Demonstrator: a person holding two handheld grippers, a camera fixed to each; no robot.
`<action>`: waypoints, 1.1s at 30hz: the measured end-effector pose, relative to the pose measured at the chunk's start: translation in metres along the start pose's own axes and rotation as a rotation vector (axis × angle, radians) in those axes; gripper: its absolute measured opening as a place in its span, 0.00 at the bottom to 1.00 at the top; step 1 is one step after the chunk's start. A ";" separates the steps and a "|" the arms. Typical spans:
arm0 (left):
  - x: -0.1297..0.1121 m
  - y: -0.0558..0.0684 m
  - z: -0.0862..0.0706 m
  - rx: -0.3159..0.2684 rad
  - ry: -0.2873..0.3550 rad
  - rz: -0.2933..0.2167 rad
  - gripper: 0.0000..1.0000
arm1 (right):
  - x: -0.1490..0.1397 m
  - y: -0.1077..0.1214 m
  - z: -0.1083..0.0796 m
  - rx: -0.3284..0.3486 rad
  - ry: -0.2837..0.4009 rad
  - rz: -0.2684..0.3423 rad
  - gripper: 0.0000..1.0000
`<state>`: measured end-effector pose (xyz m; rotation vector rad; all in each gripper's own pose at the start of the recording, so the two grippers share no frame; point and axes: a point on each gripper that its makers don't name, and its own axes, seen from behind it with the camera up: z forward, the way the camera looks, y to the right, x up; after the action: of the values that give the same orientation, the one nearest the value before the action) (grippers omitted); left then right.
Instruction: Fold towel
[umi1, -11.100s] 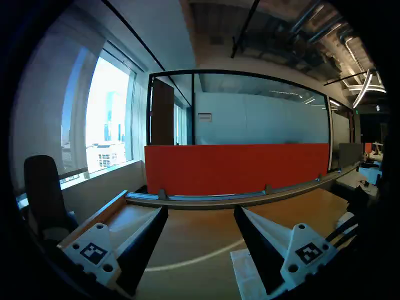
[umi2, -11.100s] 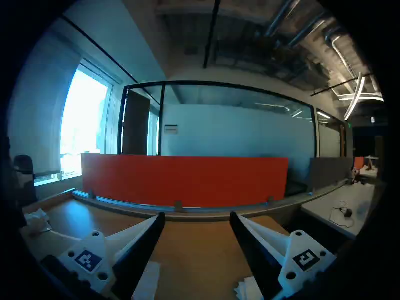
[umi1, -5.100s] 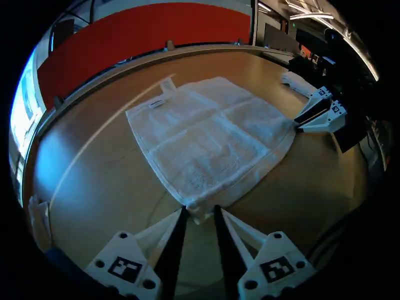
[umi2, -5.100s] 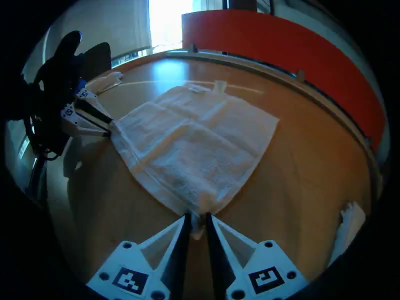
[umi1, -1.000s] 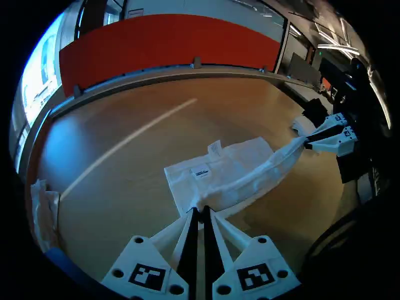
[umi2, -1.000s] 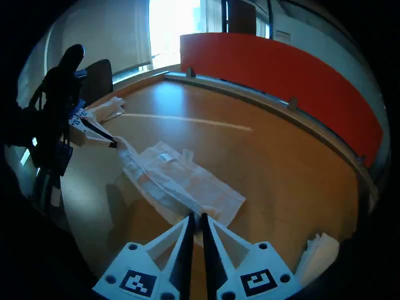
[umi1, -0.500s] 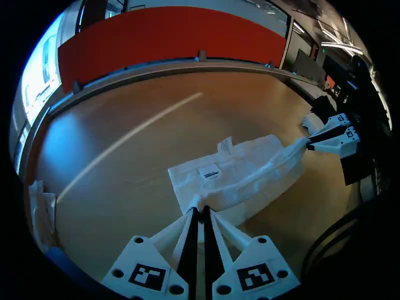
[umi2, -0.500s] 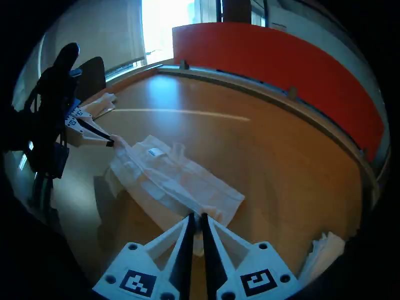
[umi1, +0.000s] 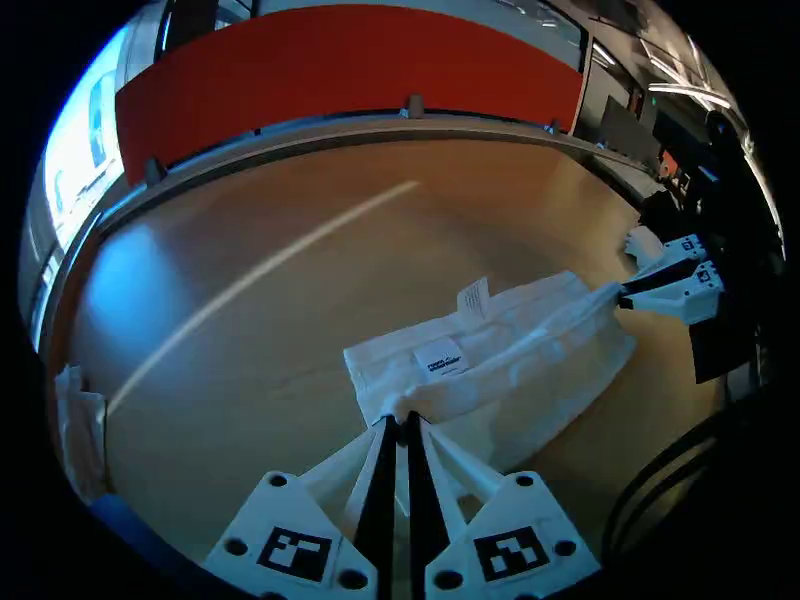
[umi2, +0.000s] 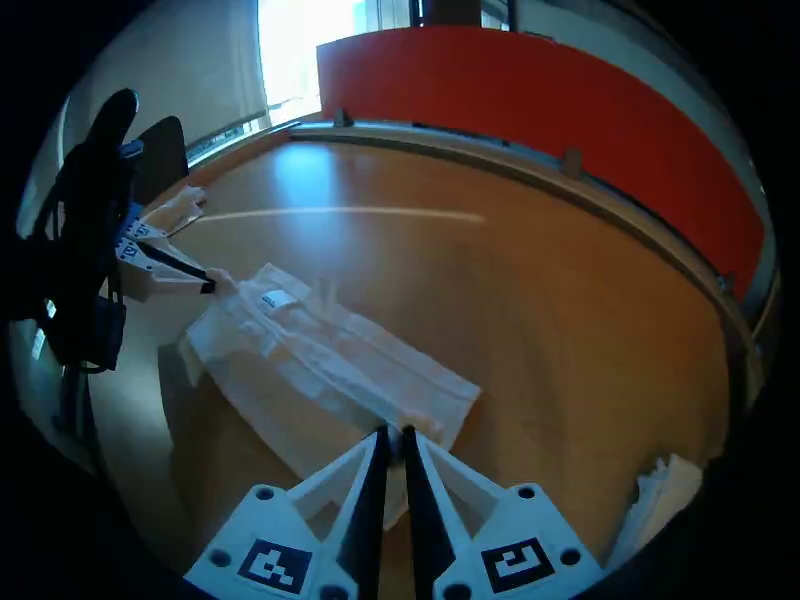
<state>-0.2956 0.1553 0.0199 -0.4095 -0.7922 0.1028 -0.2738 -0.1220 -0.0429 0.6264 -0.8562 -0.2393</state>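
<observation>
Since half a second ago you have carried the held edge of the towel farther across, widening the fold. Your left tool and right tool each pinch a corner. The towel sags onto the bench, with a red divider beyond.

An office: wooden desk, red divider (chair beside).

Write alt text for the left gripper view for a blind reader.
The left gripper pinches one corner of a white towel on a wooden table, while the right gripper holds another corner, the edge stretched between them. A red partition stands behind the table.
</observation>
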 end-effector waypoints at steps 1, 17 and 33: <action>0.000 -0.001 0.001 0.003 -0.001 0.001 0.08 | 0.000 0.001 0.001 -0.002 0.000 -0.001 0.12; -0.001 -0.021 0.012 0.084 -0.008 0.041 0.32 | 0.001 0.021 0.015 -0.061 -0.011 -0.016 0.41; 0.003 -0.041 0.010 0.133 -0.003 0.025 0.54 | 0.008 0.040 0.015 -0.126 0.019 -0.020 0.67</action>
<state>-0.3034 0.1221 0.0444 -0.2938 -0.7781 0.1786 -0.2820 -0.0998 -0.0058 0.5189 -0.8098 -0.3025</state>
